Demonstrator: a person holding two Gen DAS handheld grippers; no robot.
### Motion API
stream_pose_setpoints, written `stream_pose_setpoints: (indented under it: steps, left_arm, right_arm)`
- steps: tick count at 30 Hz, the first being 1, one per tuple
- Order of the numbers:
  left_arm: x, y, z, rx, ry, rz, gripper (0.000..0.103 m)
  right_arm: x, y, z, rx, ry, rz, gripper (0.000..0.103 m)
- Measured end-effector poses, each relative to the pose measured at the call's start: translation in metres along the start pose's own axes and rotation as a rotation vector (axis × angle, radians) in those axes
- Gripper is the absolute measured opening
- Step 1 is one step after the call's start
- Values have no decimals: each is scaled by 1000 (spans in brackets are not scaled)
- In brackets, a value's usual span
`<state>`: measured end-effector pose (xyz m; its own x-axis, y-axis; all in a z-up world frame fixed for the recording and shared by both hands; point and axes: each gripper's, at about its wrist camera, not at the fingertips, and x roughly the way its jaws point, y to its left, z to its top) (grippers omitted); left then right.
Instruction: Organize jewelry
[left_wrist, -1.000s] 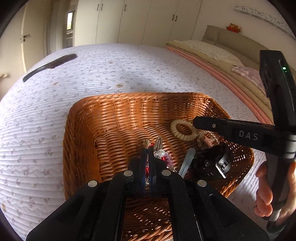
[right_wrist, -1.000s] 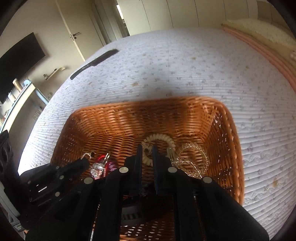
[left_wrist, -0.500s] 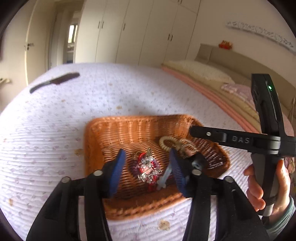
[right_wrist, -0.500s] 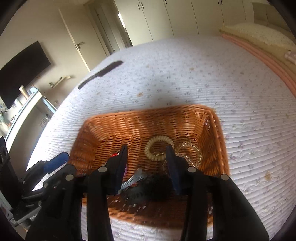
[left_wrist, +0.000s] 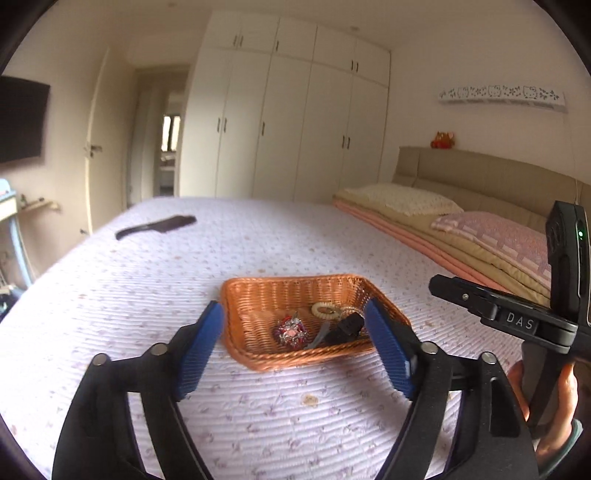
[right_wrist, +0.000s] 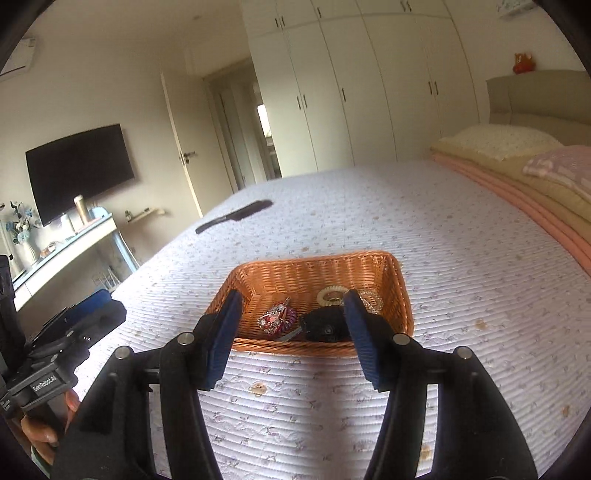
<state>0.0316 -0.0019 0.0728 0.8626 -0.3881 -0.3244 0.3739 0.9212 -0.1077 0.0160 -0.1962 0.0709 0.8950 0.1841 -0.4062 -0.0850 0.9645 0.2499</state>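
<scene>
Both grippers, left gripper (left_wrist: 295, 354) and right gripper (right_wrist: 291, 336), have just been opening and hold nothing. Straight ahead on the bed (left_wrist: 147, 295) sits the basket (left_wrist: 258, 291) with the jewelry (left_wrist: 291, 330) inside, about equally near both.

"das" on right gripper (left_wrist: 480, 310), "genrobot.ai" on left gripper (right_wrist: 48, 384)

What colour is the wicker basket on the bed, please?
Orange-brown basket, clearest in the right wrist view.

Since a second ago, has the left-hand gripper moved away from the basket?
Yes. The left gripper has pulled back and up from the basket, which now looks far smaller; its jaws have just been opening, nothing between them.
</scene>
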Motion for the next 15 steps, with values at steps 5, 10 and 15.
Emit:
stream_pose_setpoints:
  steps: [5,10,15]
  left_arm:
    - [-27,-11,-26,32,-63,87,84]
    - [-24,-13,-54,33,-63,137,84]
    - [-21,-20,-68,65,-94,196,84]
  right_arm:
    - [-24,4,-27,-21,-92,-74,61]
    - [-27,11,-54,-90,-142,-145,61]
    - [-31,17,-69,-127,-197,-212,71]
